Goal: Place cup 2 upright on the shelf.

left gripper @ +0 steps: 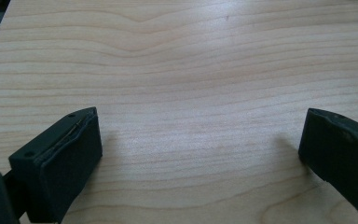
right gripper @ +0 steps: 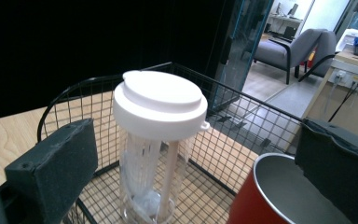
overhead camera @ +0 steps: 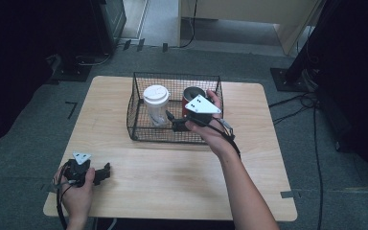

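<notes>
Directly ahead of right hand-held gripper (right gripper: 196,172): lidded clear cup (right gripper: 156,154), inside wire basket (right gripper: 242,116).

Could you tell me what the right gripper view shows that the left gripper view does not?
The right gripper view alone shows the wire basket, a clear cup with a white lid standing inside it, and beside it a red cup with a metal inside, plus a room with a grey chair behind. The left gripper view alone shows bare wooden table close up between its fingers. Both share an open gripper holding nothing: the right gripper is aimed at the lidded cup, and the left gripper is low over the wood.
</notes>
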Available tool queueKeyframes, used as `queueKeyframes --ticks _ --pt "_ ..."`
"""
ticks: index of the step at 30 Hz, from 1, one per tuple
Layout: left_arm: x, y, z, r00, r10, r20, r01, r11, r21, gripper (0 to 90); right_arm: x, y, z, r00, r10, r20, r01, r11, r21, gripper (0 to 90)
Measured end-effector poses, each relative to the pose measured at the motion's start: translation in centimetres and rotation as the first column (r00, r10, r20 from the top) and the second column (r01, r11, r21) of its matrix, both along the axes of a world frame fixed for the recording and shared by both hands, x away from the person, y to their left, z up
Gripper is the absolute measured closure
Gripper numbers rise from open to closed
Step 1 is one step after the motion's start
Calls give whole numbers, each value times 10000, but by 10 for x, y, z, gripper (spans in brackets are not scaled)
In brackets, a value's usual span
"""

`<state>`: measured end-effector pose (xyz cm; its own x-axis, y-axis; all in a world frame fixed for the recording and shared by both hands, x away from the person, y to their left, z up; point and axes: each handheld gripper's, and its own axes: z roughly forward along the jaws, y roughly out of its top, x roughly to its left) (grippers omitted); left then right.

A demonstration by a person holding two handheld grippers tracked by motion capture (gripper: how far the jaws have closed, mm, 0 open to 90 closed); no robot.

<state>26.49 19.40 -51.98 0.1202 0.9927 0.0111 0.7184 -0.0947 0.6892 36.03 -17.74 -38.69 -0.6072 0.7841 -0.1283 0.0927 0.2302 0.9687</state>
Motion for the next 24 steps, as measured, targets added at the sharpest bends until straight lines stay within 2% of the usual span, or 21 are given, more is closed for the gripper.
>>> queueKeyframes --ticks 24 --pt "0 0 0 10000 -1 -3 1 10000 2 1 -44 -40 -25 9978 -587 -318 592 9981 162 0"
